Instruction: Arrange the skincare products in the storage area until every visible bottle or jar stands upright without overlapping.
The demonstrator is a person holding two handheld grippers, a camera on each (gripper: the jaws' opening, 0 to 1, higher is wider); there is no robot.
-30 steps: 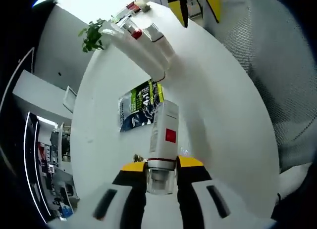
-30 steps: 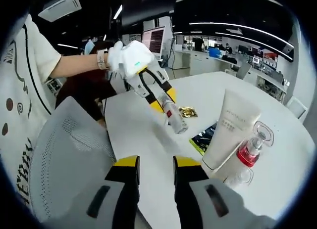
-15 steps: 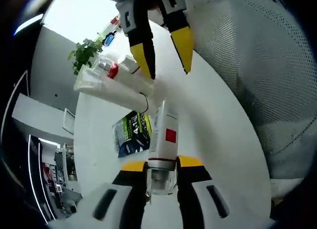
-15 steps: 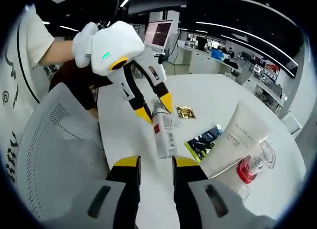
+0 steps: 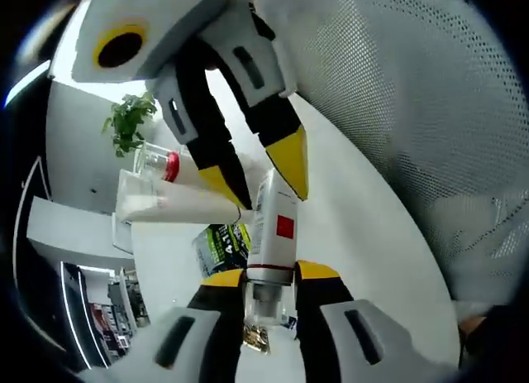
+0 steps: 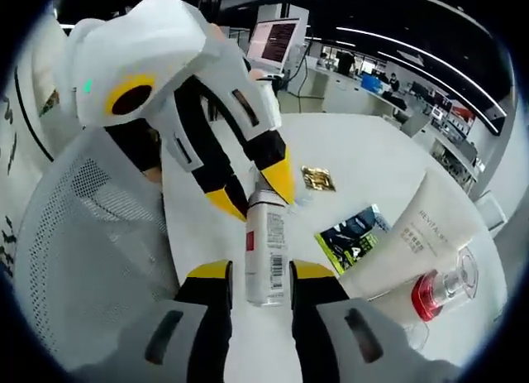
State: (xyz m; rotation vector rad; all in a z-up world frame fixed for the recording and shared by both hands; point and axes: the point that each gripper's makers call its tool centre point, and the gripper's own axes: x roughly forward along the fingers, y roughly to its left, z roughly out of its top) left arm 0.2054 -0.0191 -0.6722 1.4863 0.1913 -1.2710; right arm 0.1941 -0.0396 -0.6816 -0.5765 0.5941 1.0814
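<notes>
Over the white surface (image 6: 364,164), the left hand-held gripper (image 5: 270,277) clamps the neck end of a white bottle (image 5: 273,234) at centre frame. The right hand-held gripper (image 6: 258,271) (entering the left gripper view from the top) straddles the bottle's other end, jaws apart; contact unclear. A white tube (image 6: 405,246) lies at lower right.

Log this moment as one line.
left gripper: shut on white bottle | right gripper: open around bottle's other end | white tube, red-collared pump bottle: on table

Bright, even overhead office light; blown-out glare on the white table (image 5: 364,234); strong fisheye bending at edges.
</notes>
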